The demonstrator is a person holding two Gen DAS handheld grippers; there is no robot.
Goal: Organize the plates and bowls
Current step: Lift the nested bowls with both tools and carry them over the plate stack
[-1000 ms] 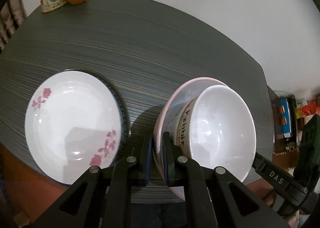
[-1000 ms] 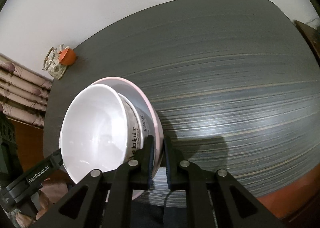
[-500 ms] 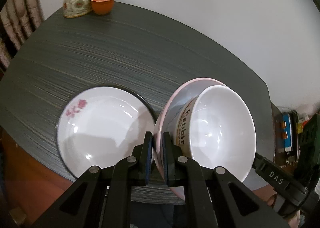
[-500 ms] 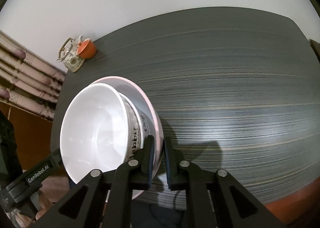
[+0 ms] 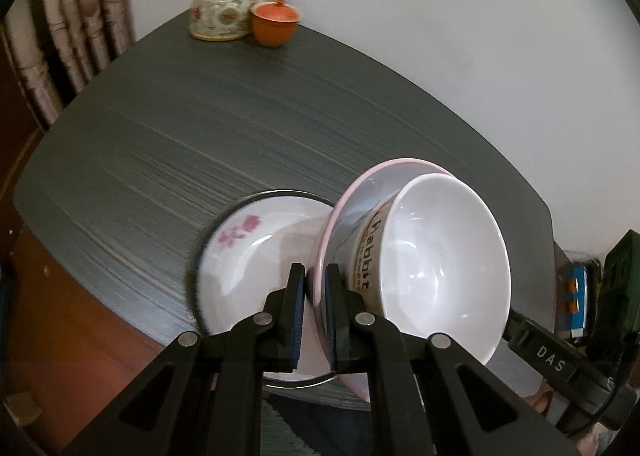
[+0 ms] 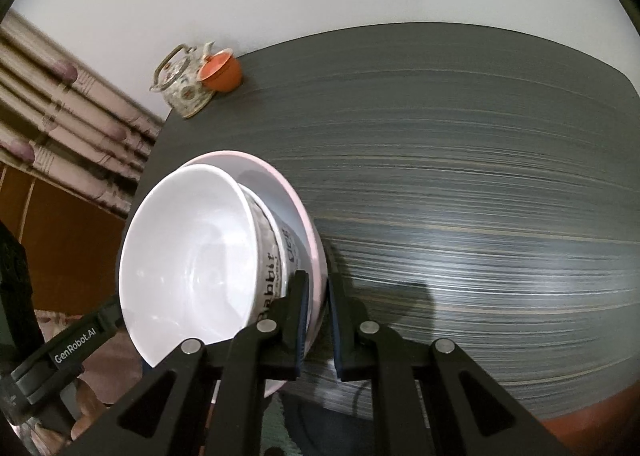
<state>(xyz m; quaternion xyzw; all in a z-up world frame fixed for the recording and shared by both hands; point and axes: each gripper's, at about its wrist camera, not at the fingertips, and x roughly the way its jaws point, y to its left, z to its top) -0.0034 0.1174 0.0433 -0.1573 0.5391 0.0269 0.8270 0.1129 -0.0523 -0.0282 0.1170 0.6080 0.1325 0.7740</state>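
Left hand-held gripper (image 5: 313, 308) and right hand-held gripper (image 6: 318, 316) each clamp opposite rims of the pink plate (image 5: 344, 224) carrying a white bowl (image 5: 440, 256), above the floral plate (image 5: 248, 256) on the worktop (image 5: 180, 128).

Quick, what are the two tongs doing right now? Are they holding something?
Left tongs: closed on the rim of the pink plate, which carries the white bowl.
Right tongs: closed on the same pink plate's opposite rim.

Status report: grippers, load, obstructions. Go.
Both hand-held grippers, left and right, clamped on pink plate rim. White bowl riding on it. Floral plate beneath.
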